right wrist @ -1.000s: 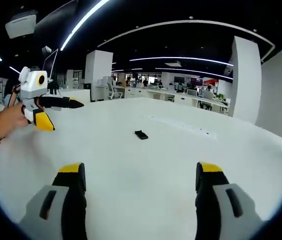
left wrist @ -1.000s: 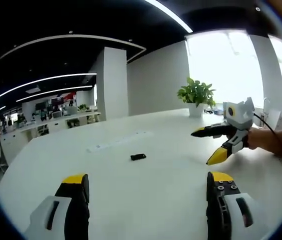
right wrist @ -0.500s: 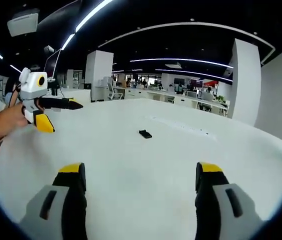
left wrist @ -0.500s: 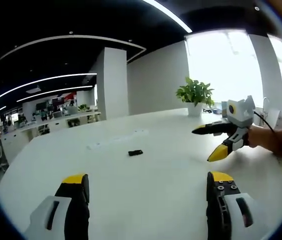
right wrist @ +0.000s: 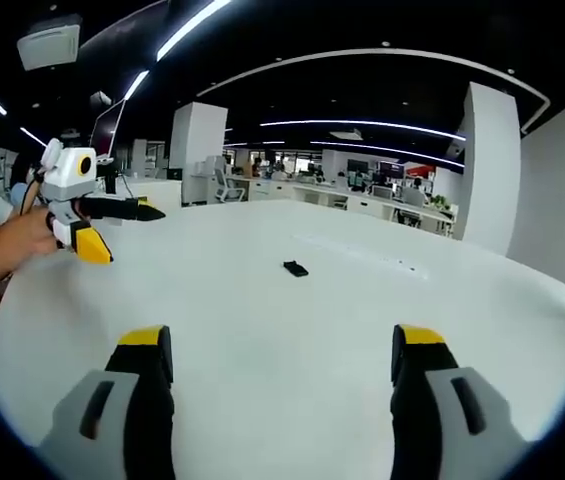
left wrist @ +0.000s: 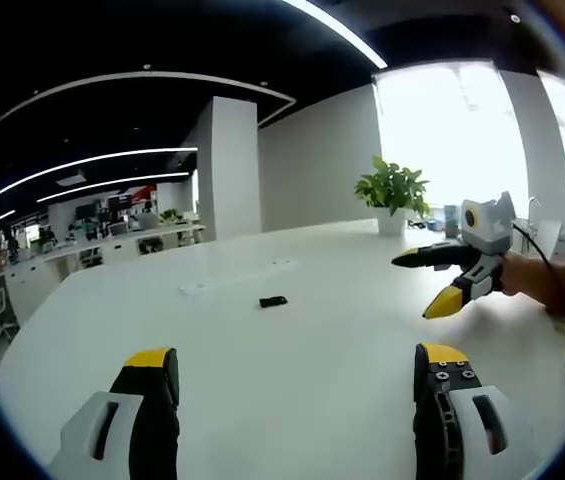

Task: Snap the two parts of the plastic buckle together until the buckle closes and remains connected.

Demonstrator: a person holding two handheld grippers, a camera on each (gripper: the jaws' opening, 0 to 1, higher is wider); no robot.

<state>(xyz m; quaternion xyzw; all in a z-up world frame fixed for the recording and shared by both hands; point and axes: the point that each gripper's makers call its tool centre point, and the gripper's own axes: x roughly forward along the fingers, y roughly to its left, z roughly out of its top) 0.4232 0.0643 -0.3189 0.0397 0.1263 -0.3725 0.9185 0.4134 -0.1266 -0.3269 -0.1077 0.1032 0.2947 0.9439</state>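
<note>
My left claw (left wrist: pixel 297 385) is spread wide and holds nothing, its yellow-tipped jaws rising over the near edge of the white worktop (left wrist: pixel 292 350). My right claw (right wrist: pixel 280 380) is spread just as wide and just as empty. Both hang above the surface, well apart from each other, which I judge is the stance for closing in from two sides. The buckle (left wrist: pixel 273 301) lies alone toward the middle of the worktop, a small dark piece; I cannot tell whether its two parts are already joined. The right gripper view shows the buckle (right wrist: pixel 296 268) from the other side, with my left claw (right wrist: pixel 112 232) at the left and a pale strip behind it. The left gripper view adds a potted plant (left wrist: pixel 394 196) at the far edge.
</note>
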